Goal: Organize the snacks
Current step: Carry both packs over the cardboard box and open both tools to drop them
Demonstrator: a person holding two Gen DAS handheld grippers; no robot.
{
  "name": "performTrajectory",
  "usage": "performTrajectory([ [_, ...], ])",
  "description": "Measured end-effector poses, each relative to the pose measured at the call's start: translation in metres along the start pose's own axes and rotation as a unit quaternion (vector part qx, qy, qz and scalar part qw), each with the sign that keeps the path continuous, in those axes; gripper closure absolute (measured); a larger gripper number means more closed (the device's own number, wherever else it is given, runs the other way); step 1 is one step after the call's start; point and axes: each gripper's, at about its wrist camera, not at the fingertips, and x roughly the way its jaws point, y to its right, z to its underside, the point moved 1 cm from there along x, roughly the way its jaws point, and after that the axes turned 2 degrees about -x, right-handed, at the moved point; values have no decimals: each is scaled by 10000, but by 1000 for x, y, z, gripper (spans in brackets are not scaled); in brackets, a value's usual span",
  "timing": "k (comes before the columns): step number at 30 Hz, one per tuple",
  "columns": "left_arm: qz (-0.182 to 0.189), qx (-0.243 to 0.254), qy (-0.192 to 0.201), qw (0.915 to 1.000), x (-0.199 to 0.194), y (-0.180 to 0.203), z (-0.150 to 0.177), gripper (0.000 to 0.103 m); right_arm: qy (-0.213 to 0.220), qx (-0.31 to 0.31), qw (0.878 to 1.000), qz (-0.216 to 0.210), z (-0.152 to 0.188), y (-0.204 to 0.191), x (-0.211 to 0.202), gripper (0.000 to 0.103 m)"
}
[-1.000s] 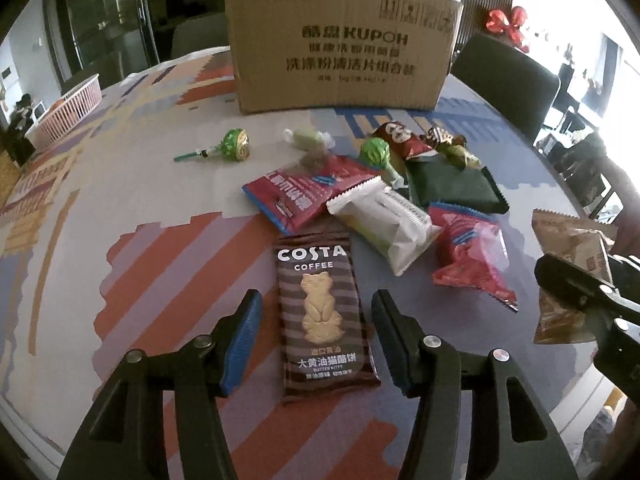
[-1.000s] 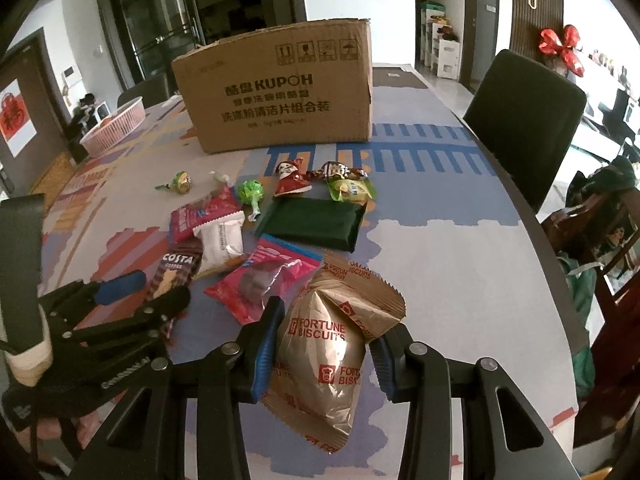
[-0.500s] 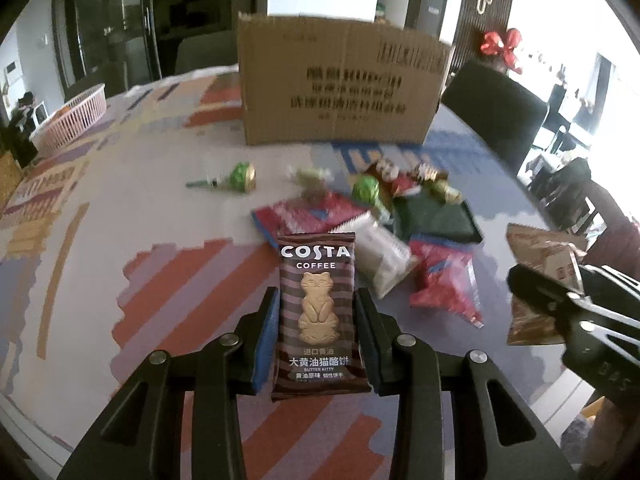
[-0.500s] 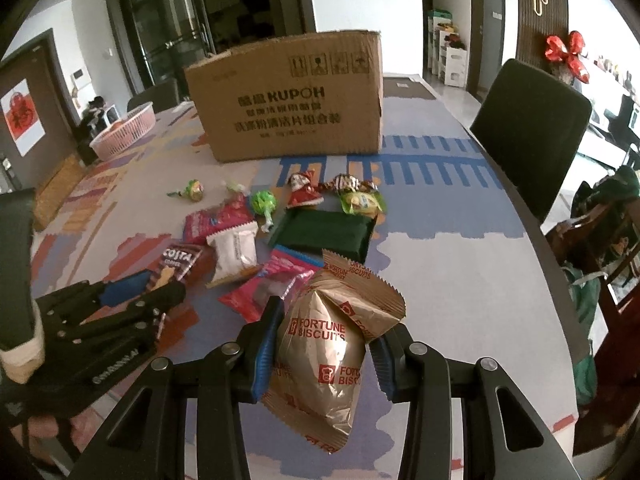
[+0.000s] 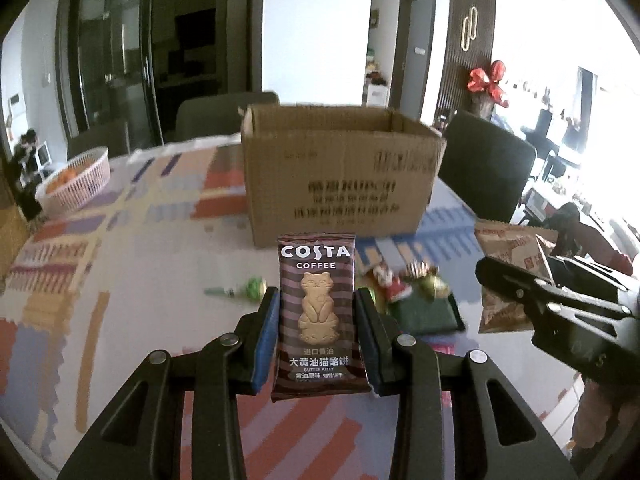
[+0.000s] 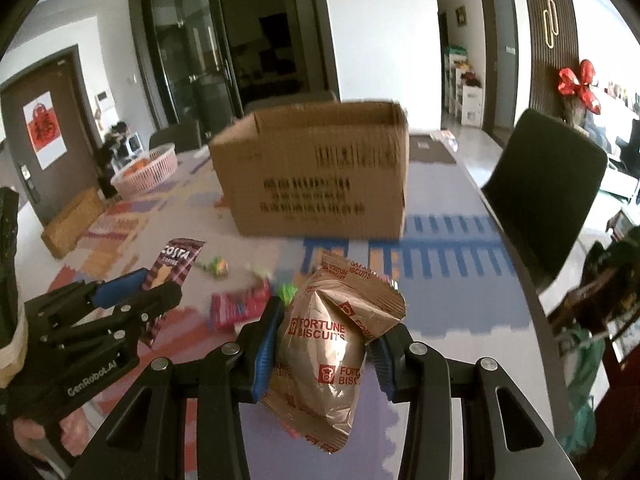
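Two packets are held clear of the table [image 5: 132, 264], one in each tool, and both face the open-topped cardboard box [image 5: 340, 176] that stands straight ahead and beyond the loose snacks. The left tool [image 5: 318, 334] is closed partway, its blue pads pressing the long side edges of the Costa biscuit packet [image 5: 317, 312]; the packet stands upright, long axis pointing up and toward the box. The right tool [image 6: 322, 354] is closed to a similar width on the Fortune Biscuits bag [image 6: 332, 344], a puffy pouch gripped across its middle, top seal tilted toward the box. Neither packet is over the box opening; the box rim sits higher in both views than the packets. Neither tool is clearly nearer the box. Judged from this, the coming move requires carrying each packet forward above the near wall before release. Remaining snacks [image 5: 420, 300] lie on the table between the tools and the box.
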Motion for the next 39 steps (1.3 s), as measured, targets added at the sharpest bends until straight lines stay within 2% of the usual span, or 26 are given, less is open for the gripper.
performTrajectory([
  [9, 6, 153, 458, 9988, 5, -6, -57, 66, 472, -132, 9988, 23, -60, 0, 9, 61],
  [17, 79, 261, 631, 9976, 22, -11, -112, 66, 720, -173, 9973, 24, -115, 7, 28, 61],
  [21, 250, 211, 579, 9978, 38, -16, -137, 66, 680, -253, 9973, 93, -137, 9, 40, 61],
  [26, 257, 194, 473, 9984, 61, -20, -159, 66, 615, -266, 9977, 120, -159, 14, 57, 61],
  [37, 272, 189, 1, 9995, 111, -19, -179, 66, 307, -223, 9993, 59, -185, 32, 100, 61],
  [39, 267, 159, -71, 9995, 119, -19, -180, 62, 242, -201, 9995, 70, -187, 35, 107, 61],
])
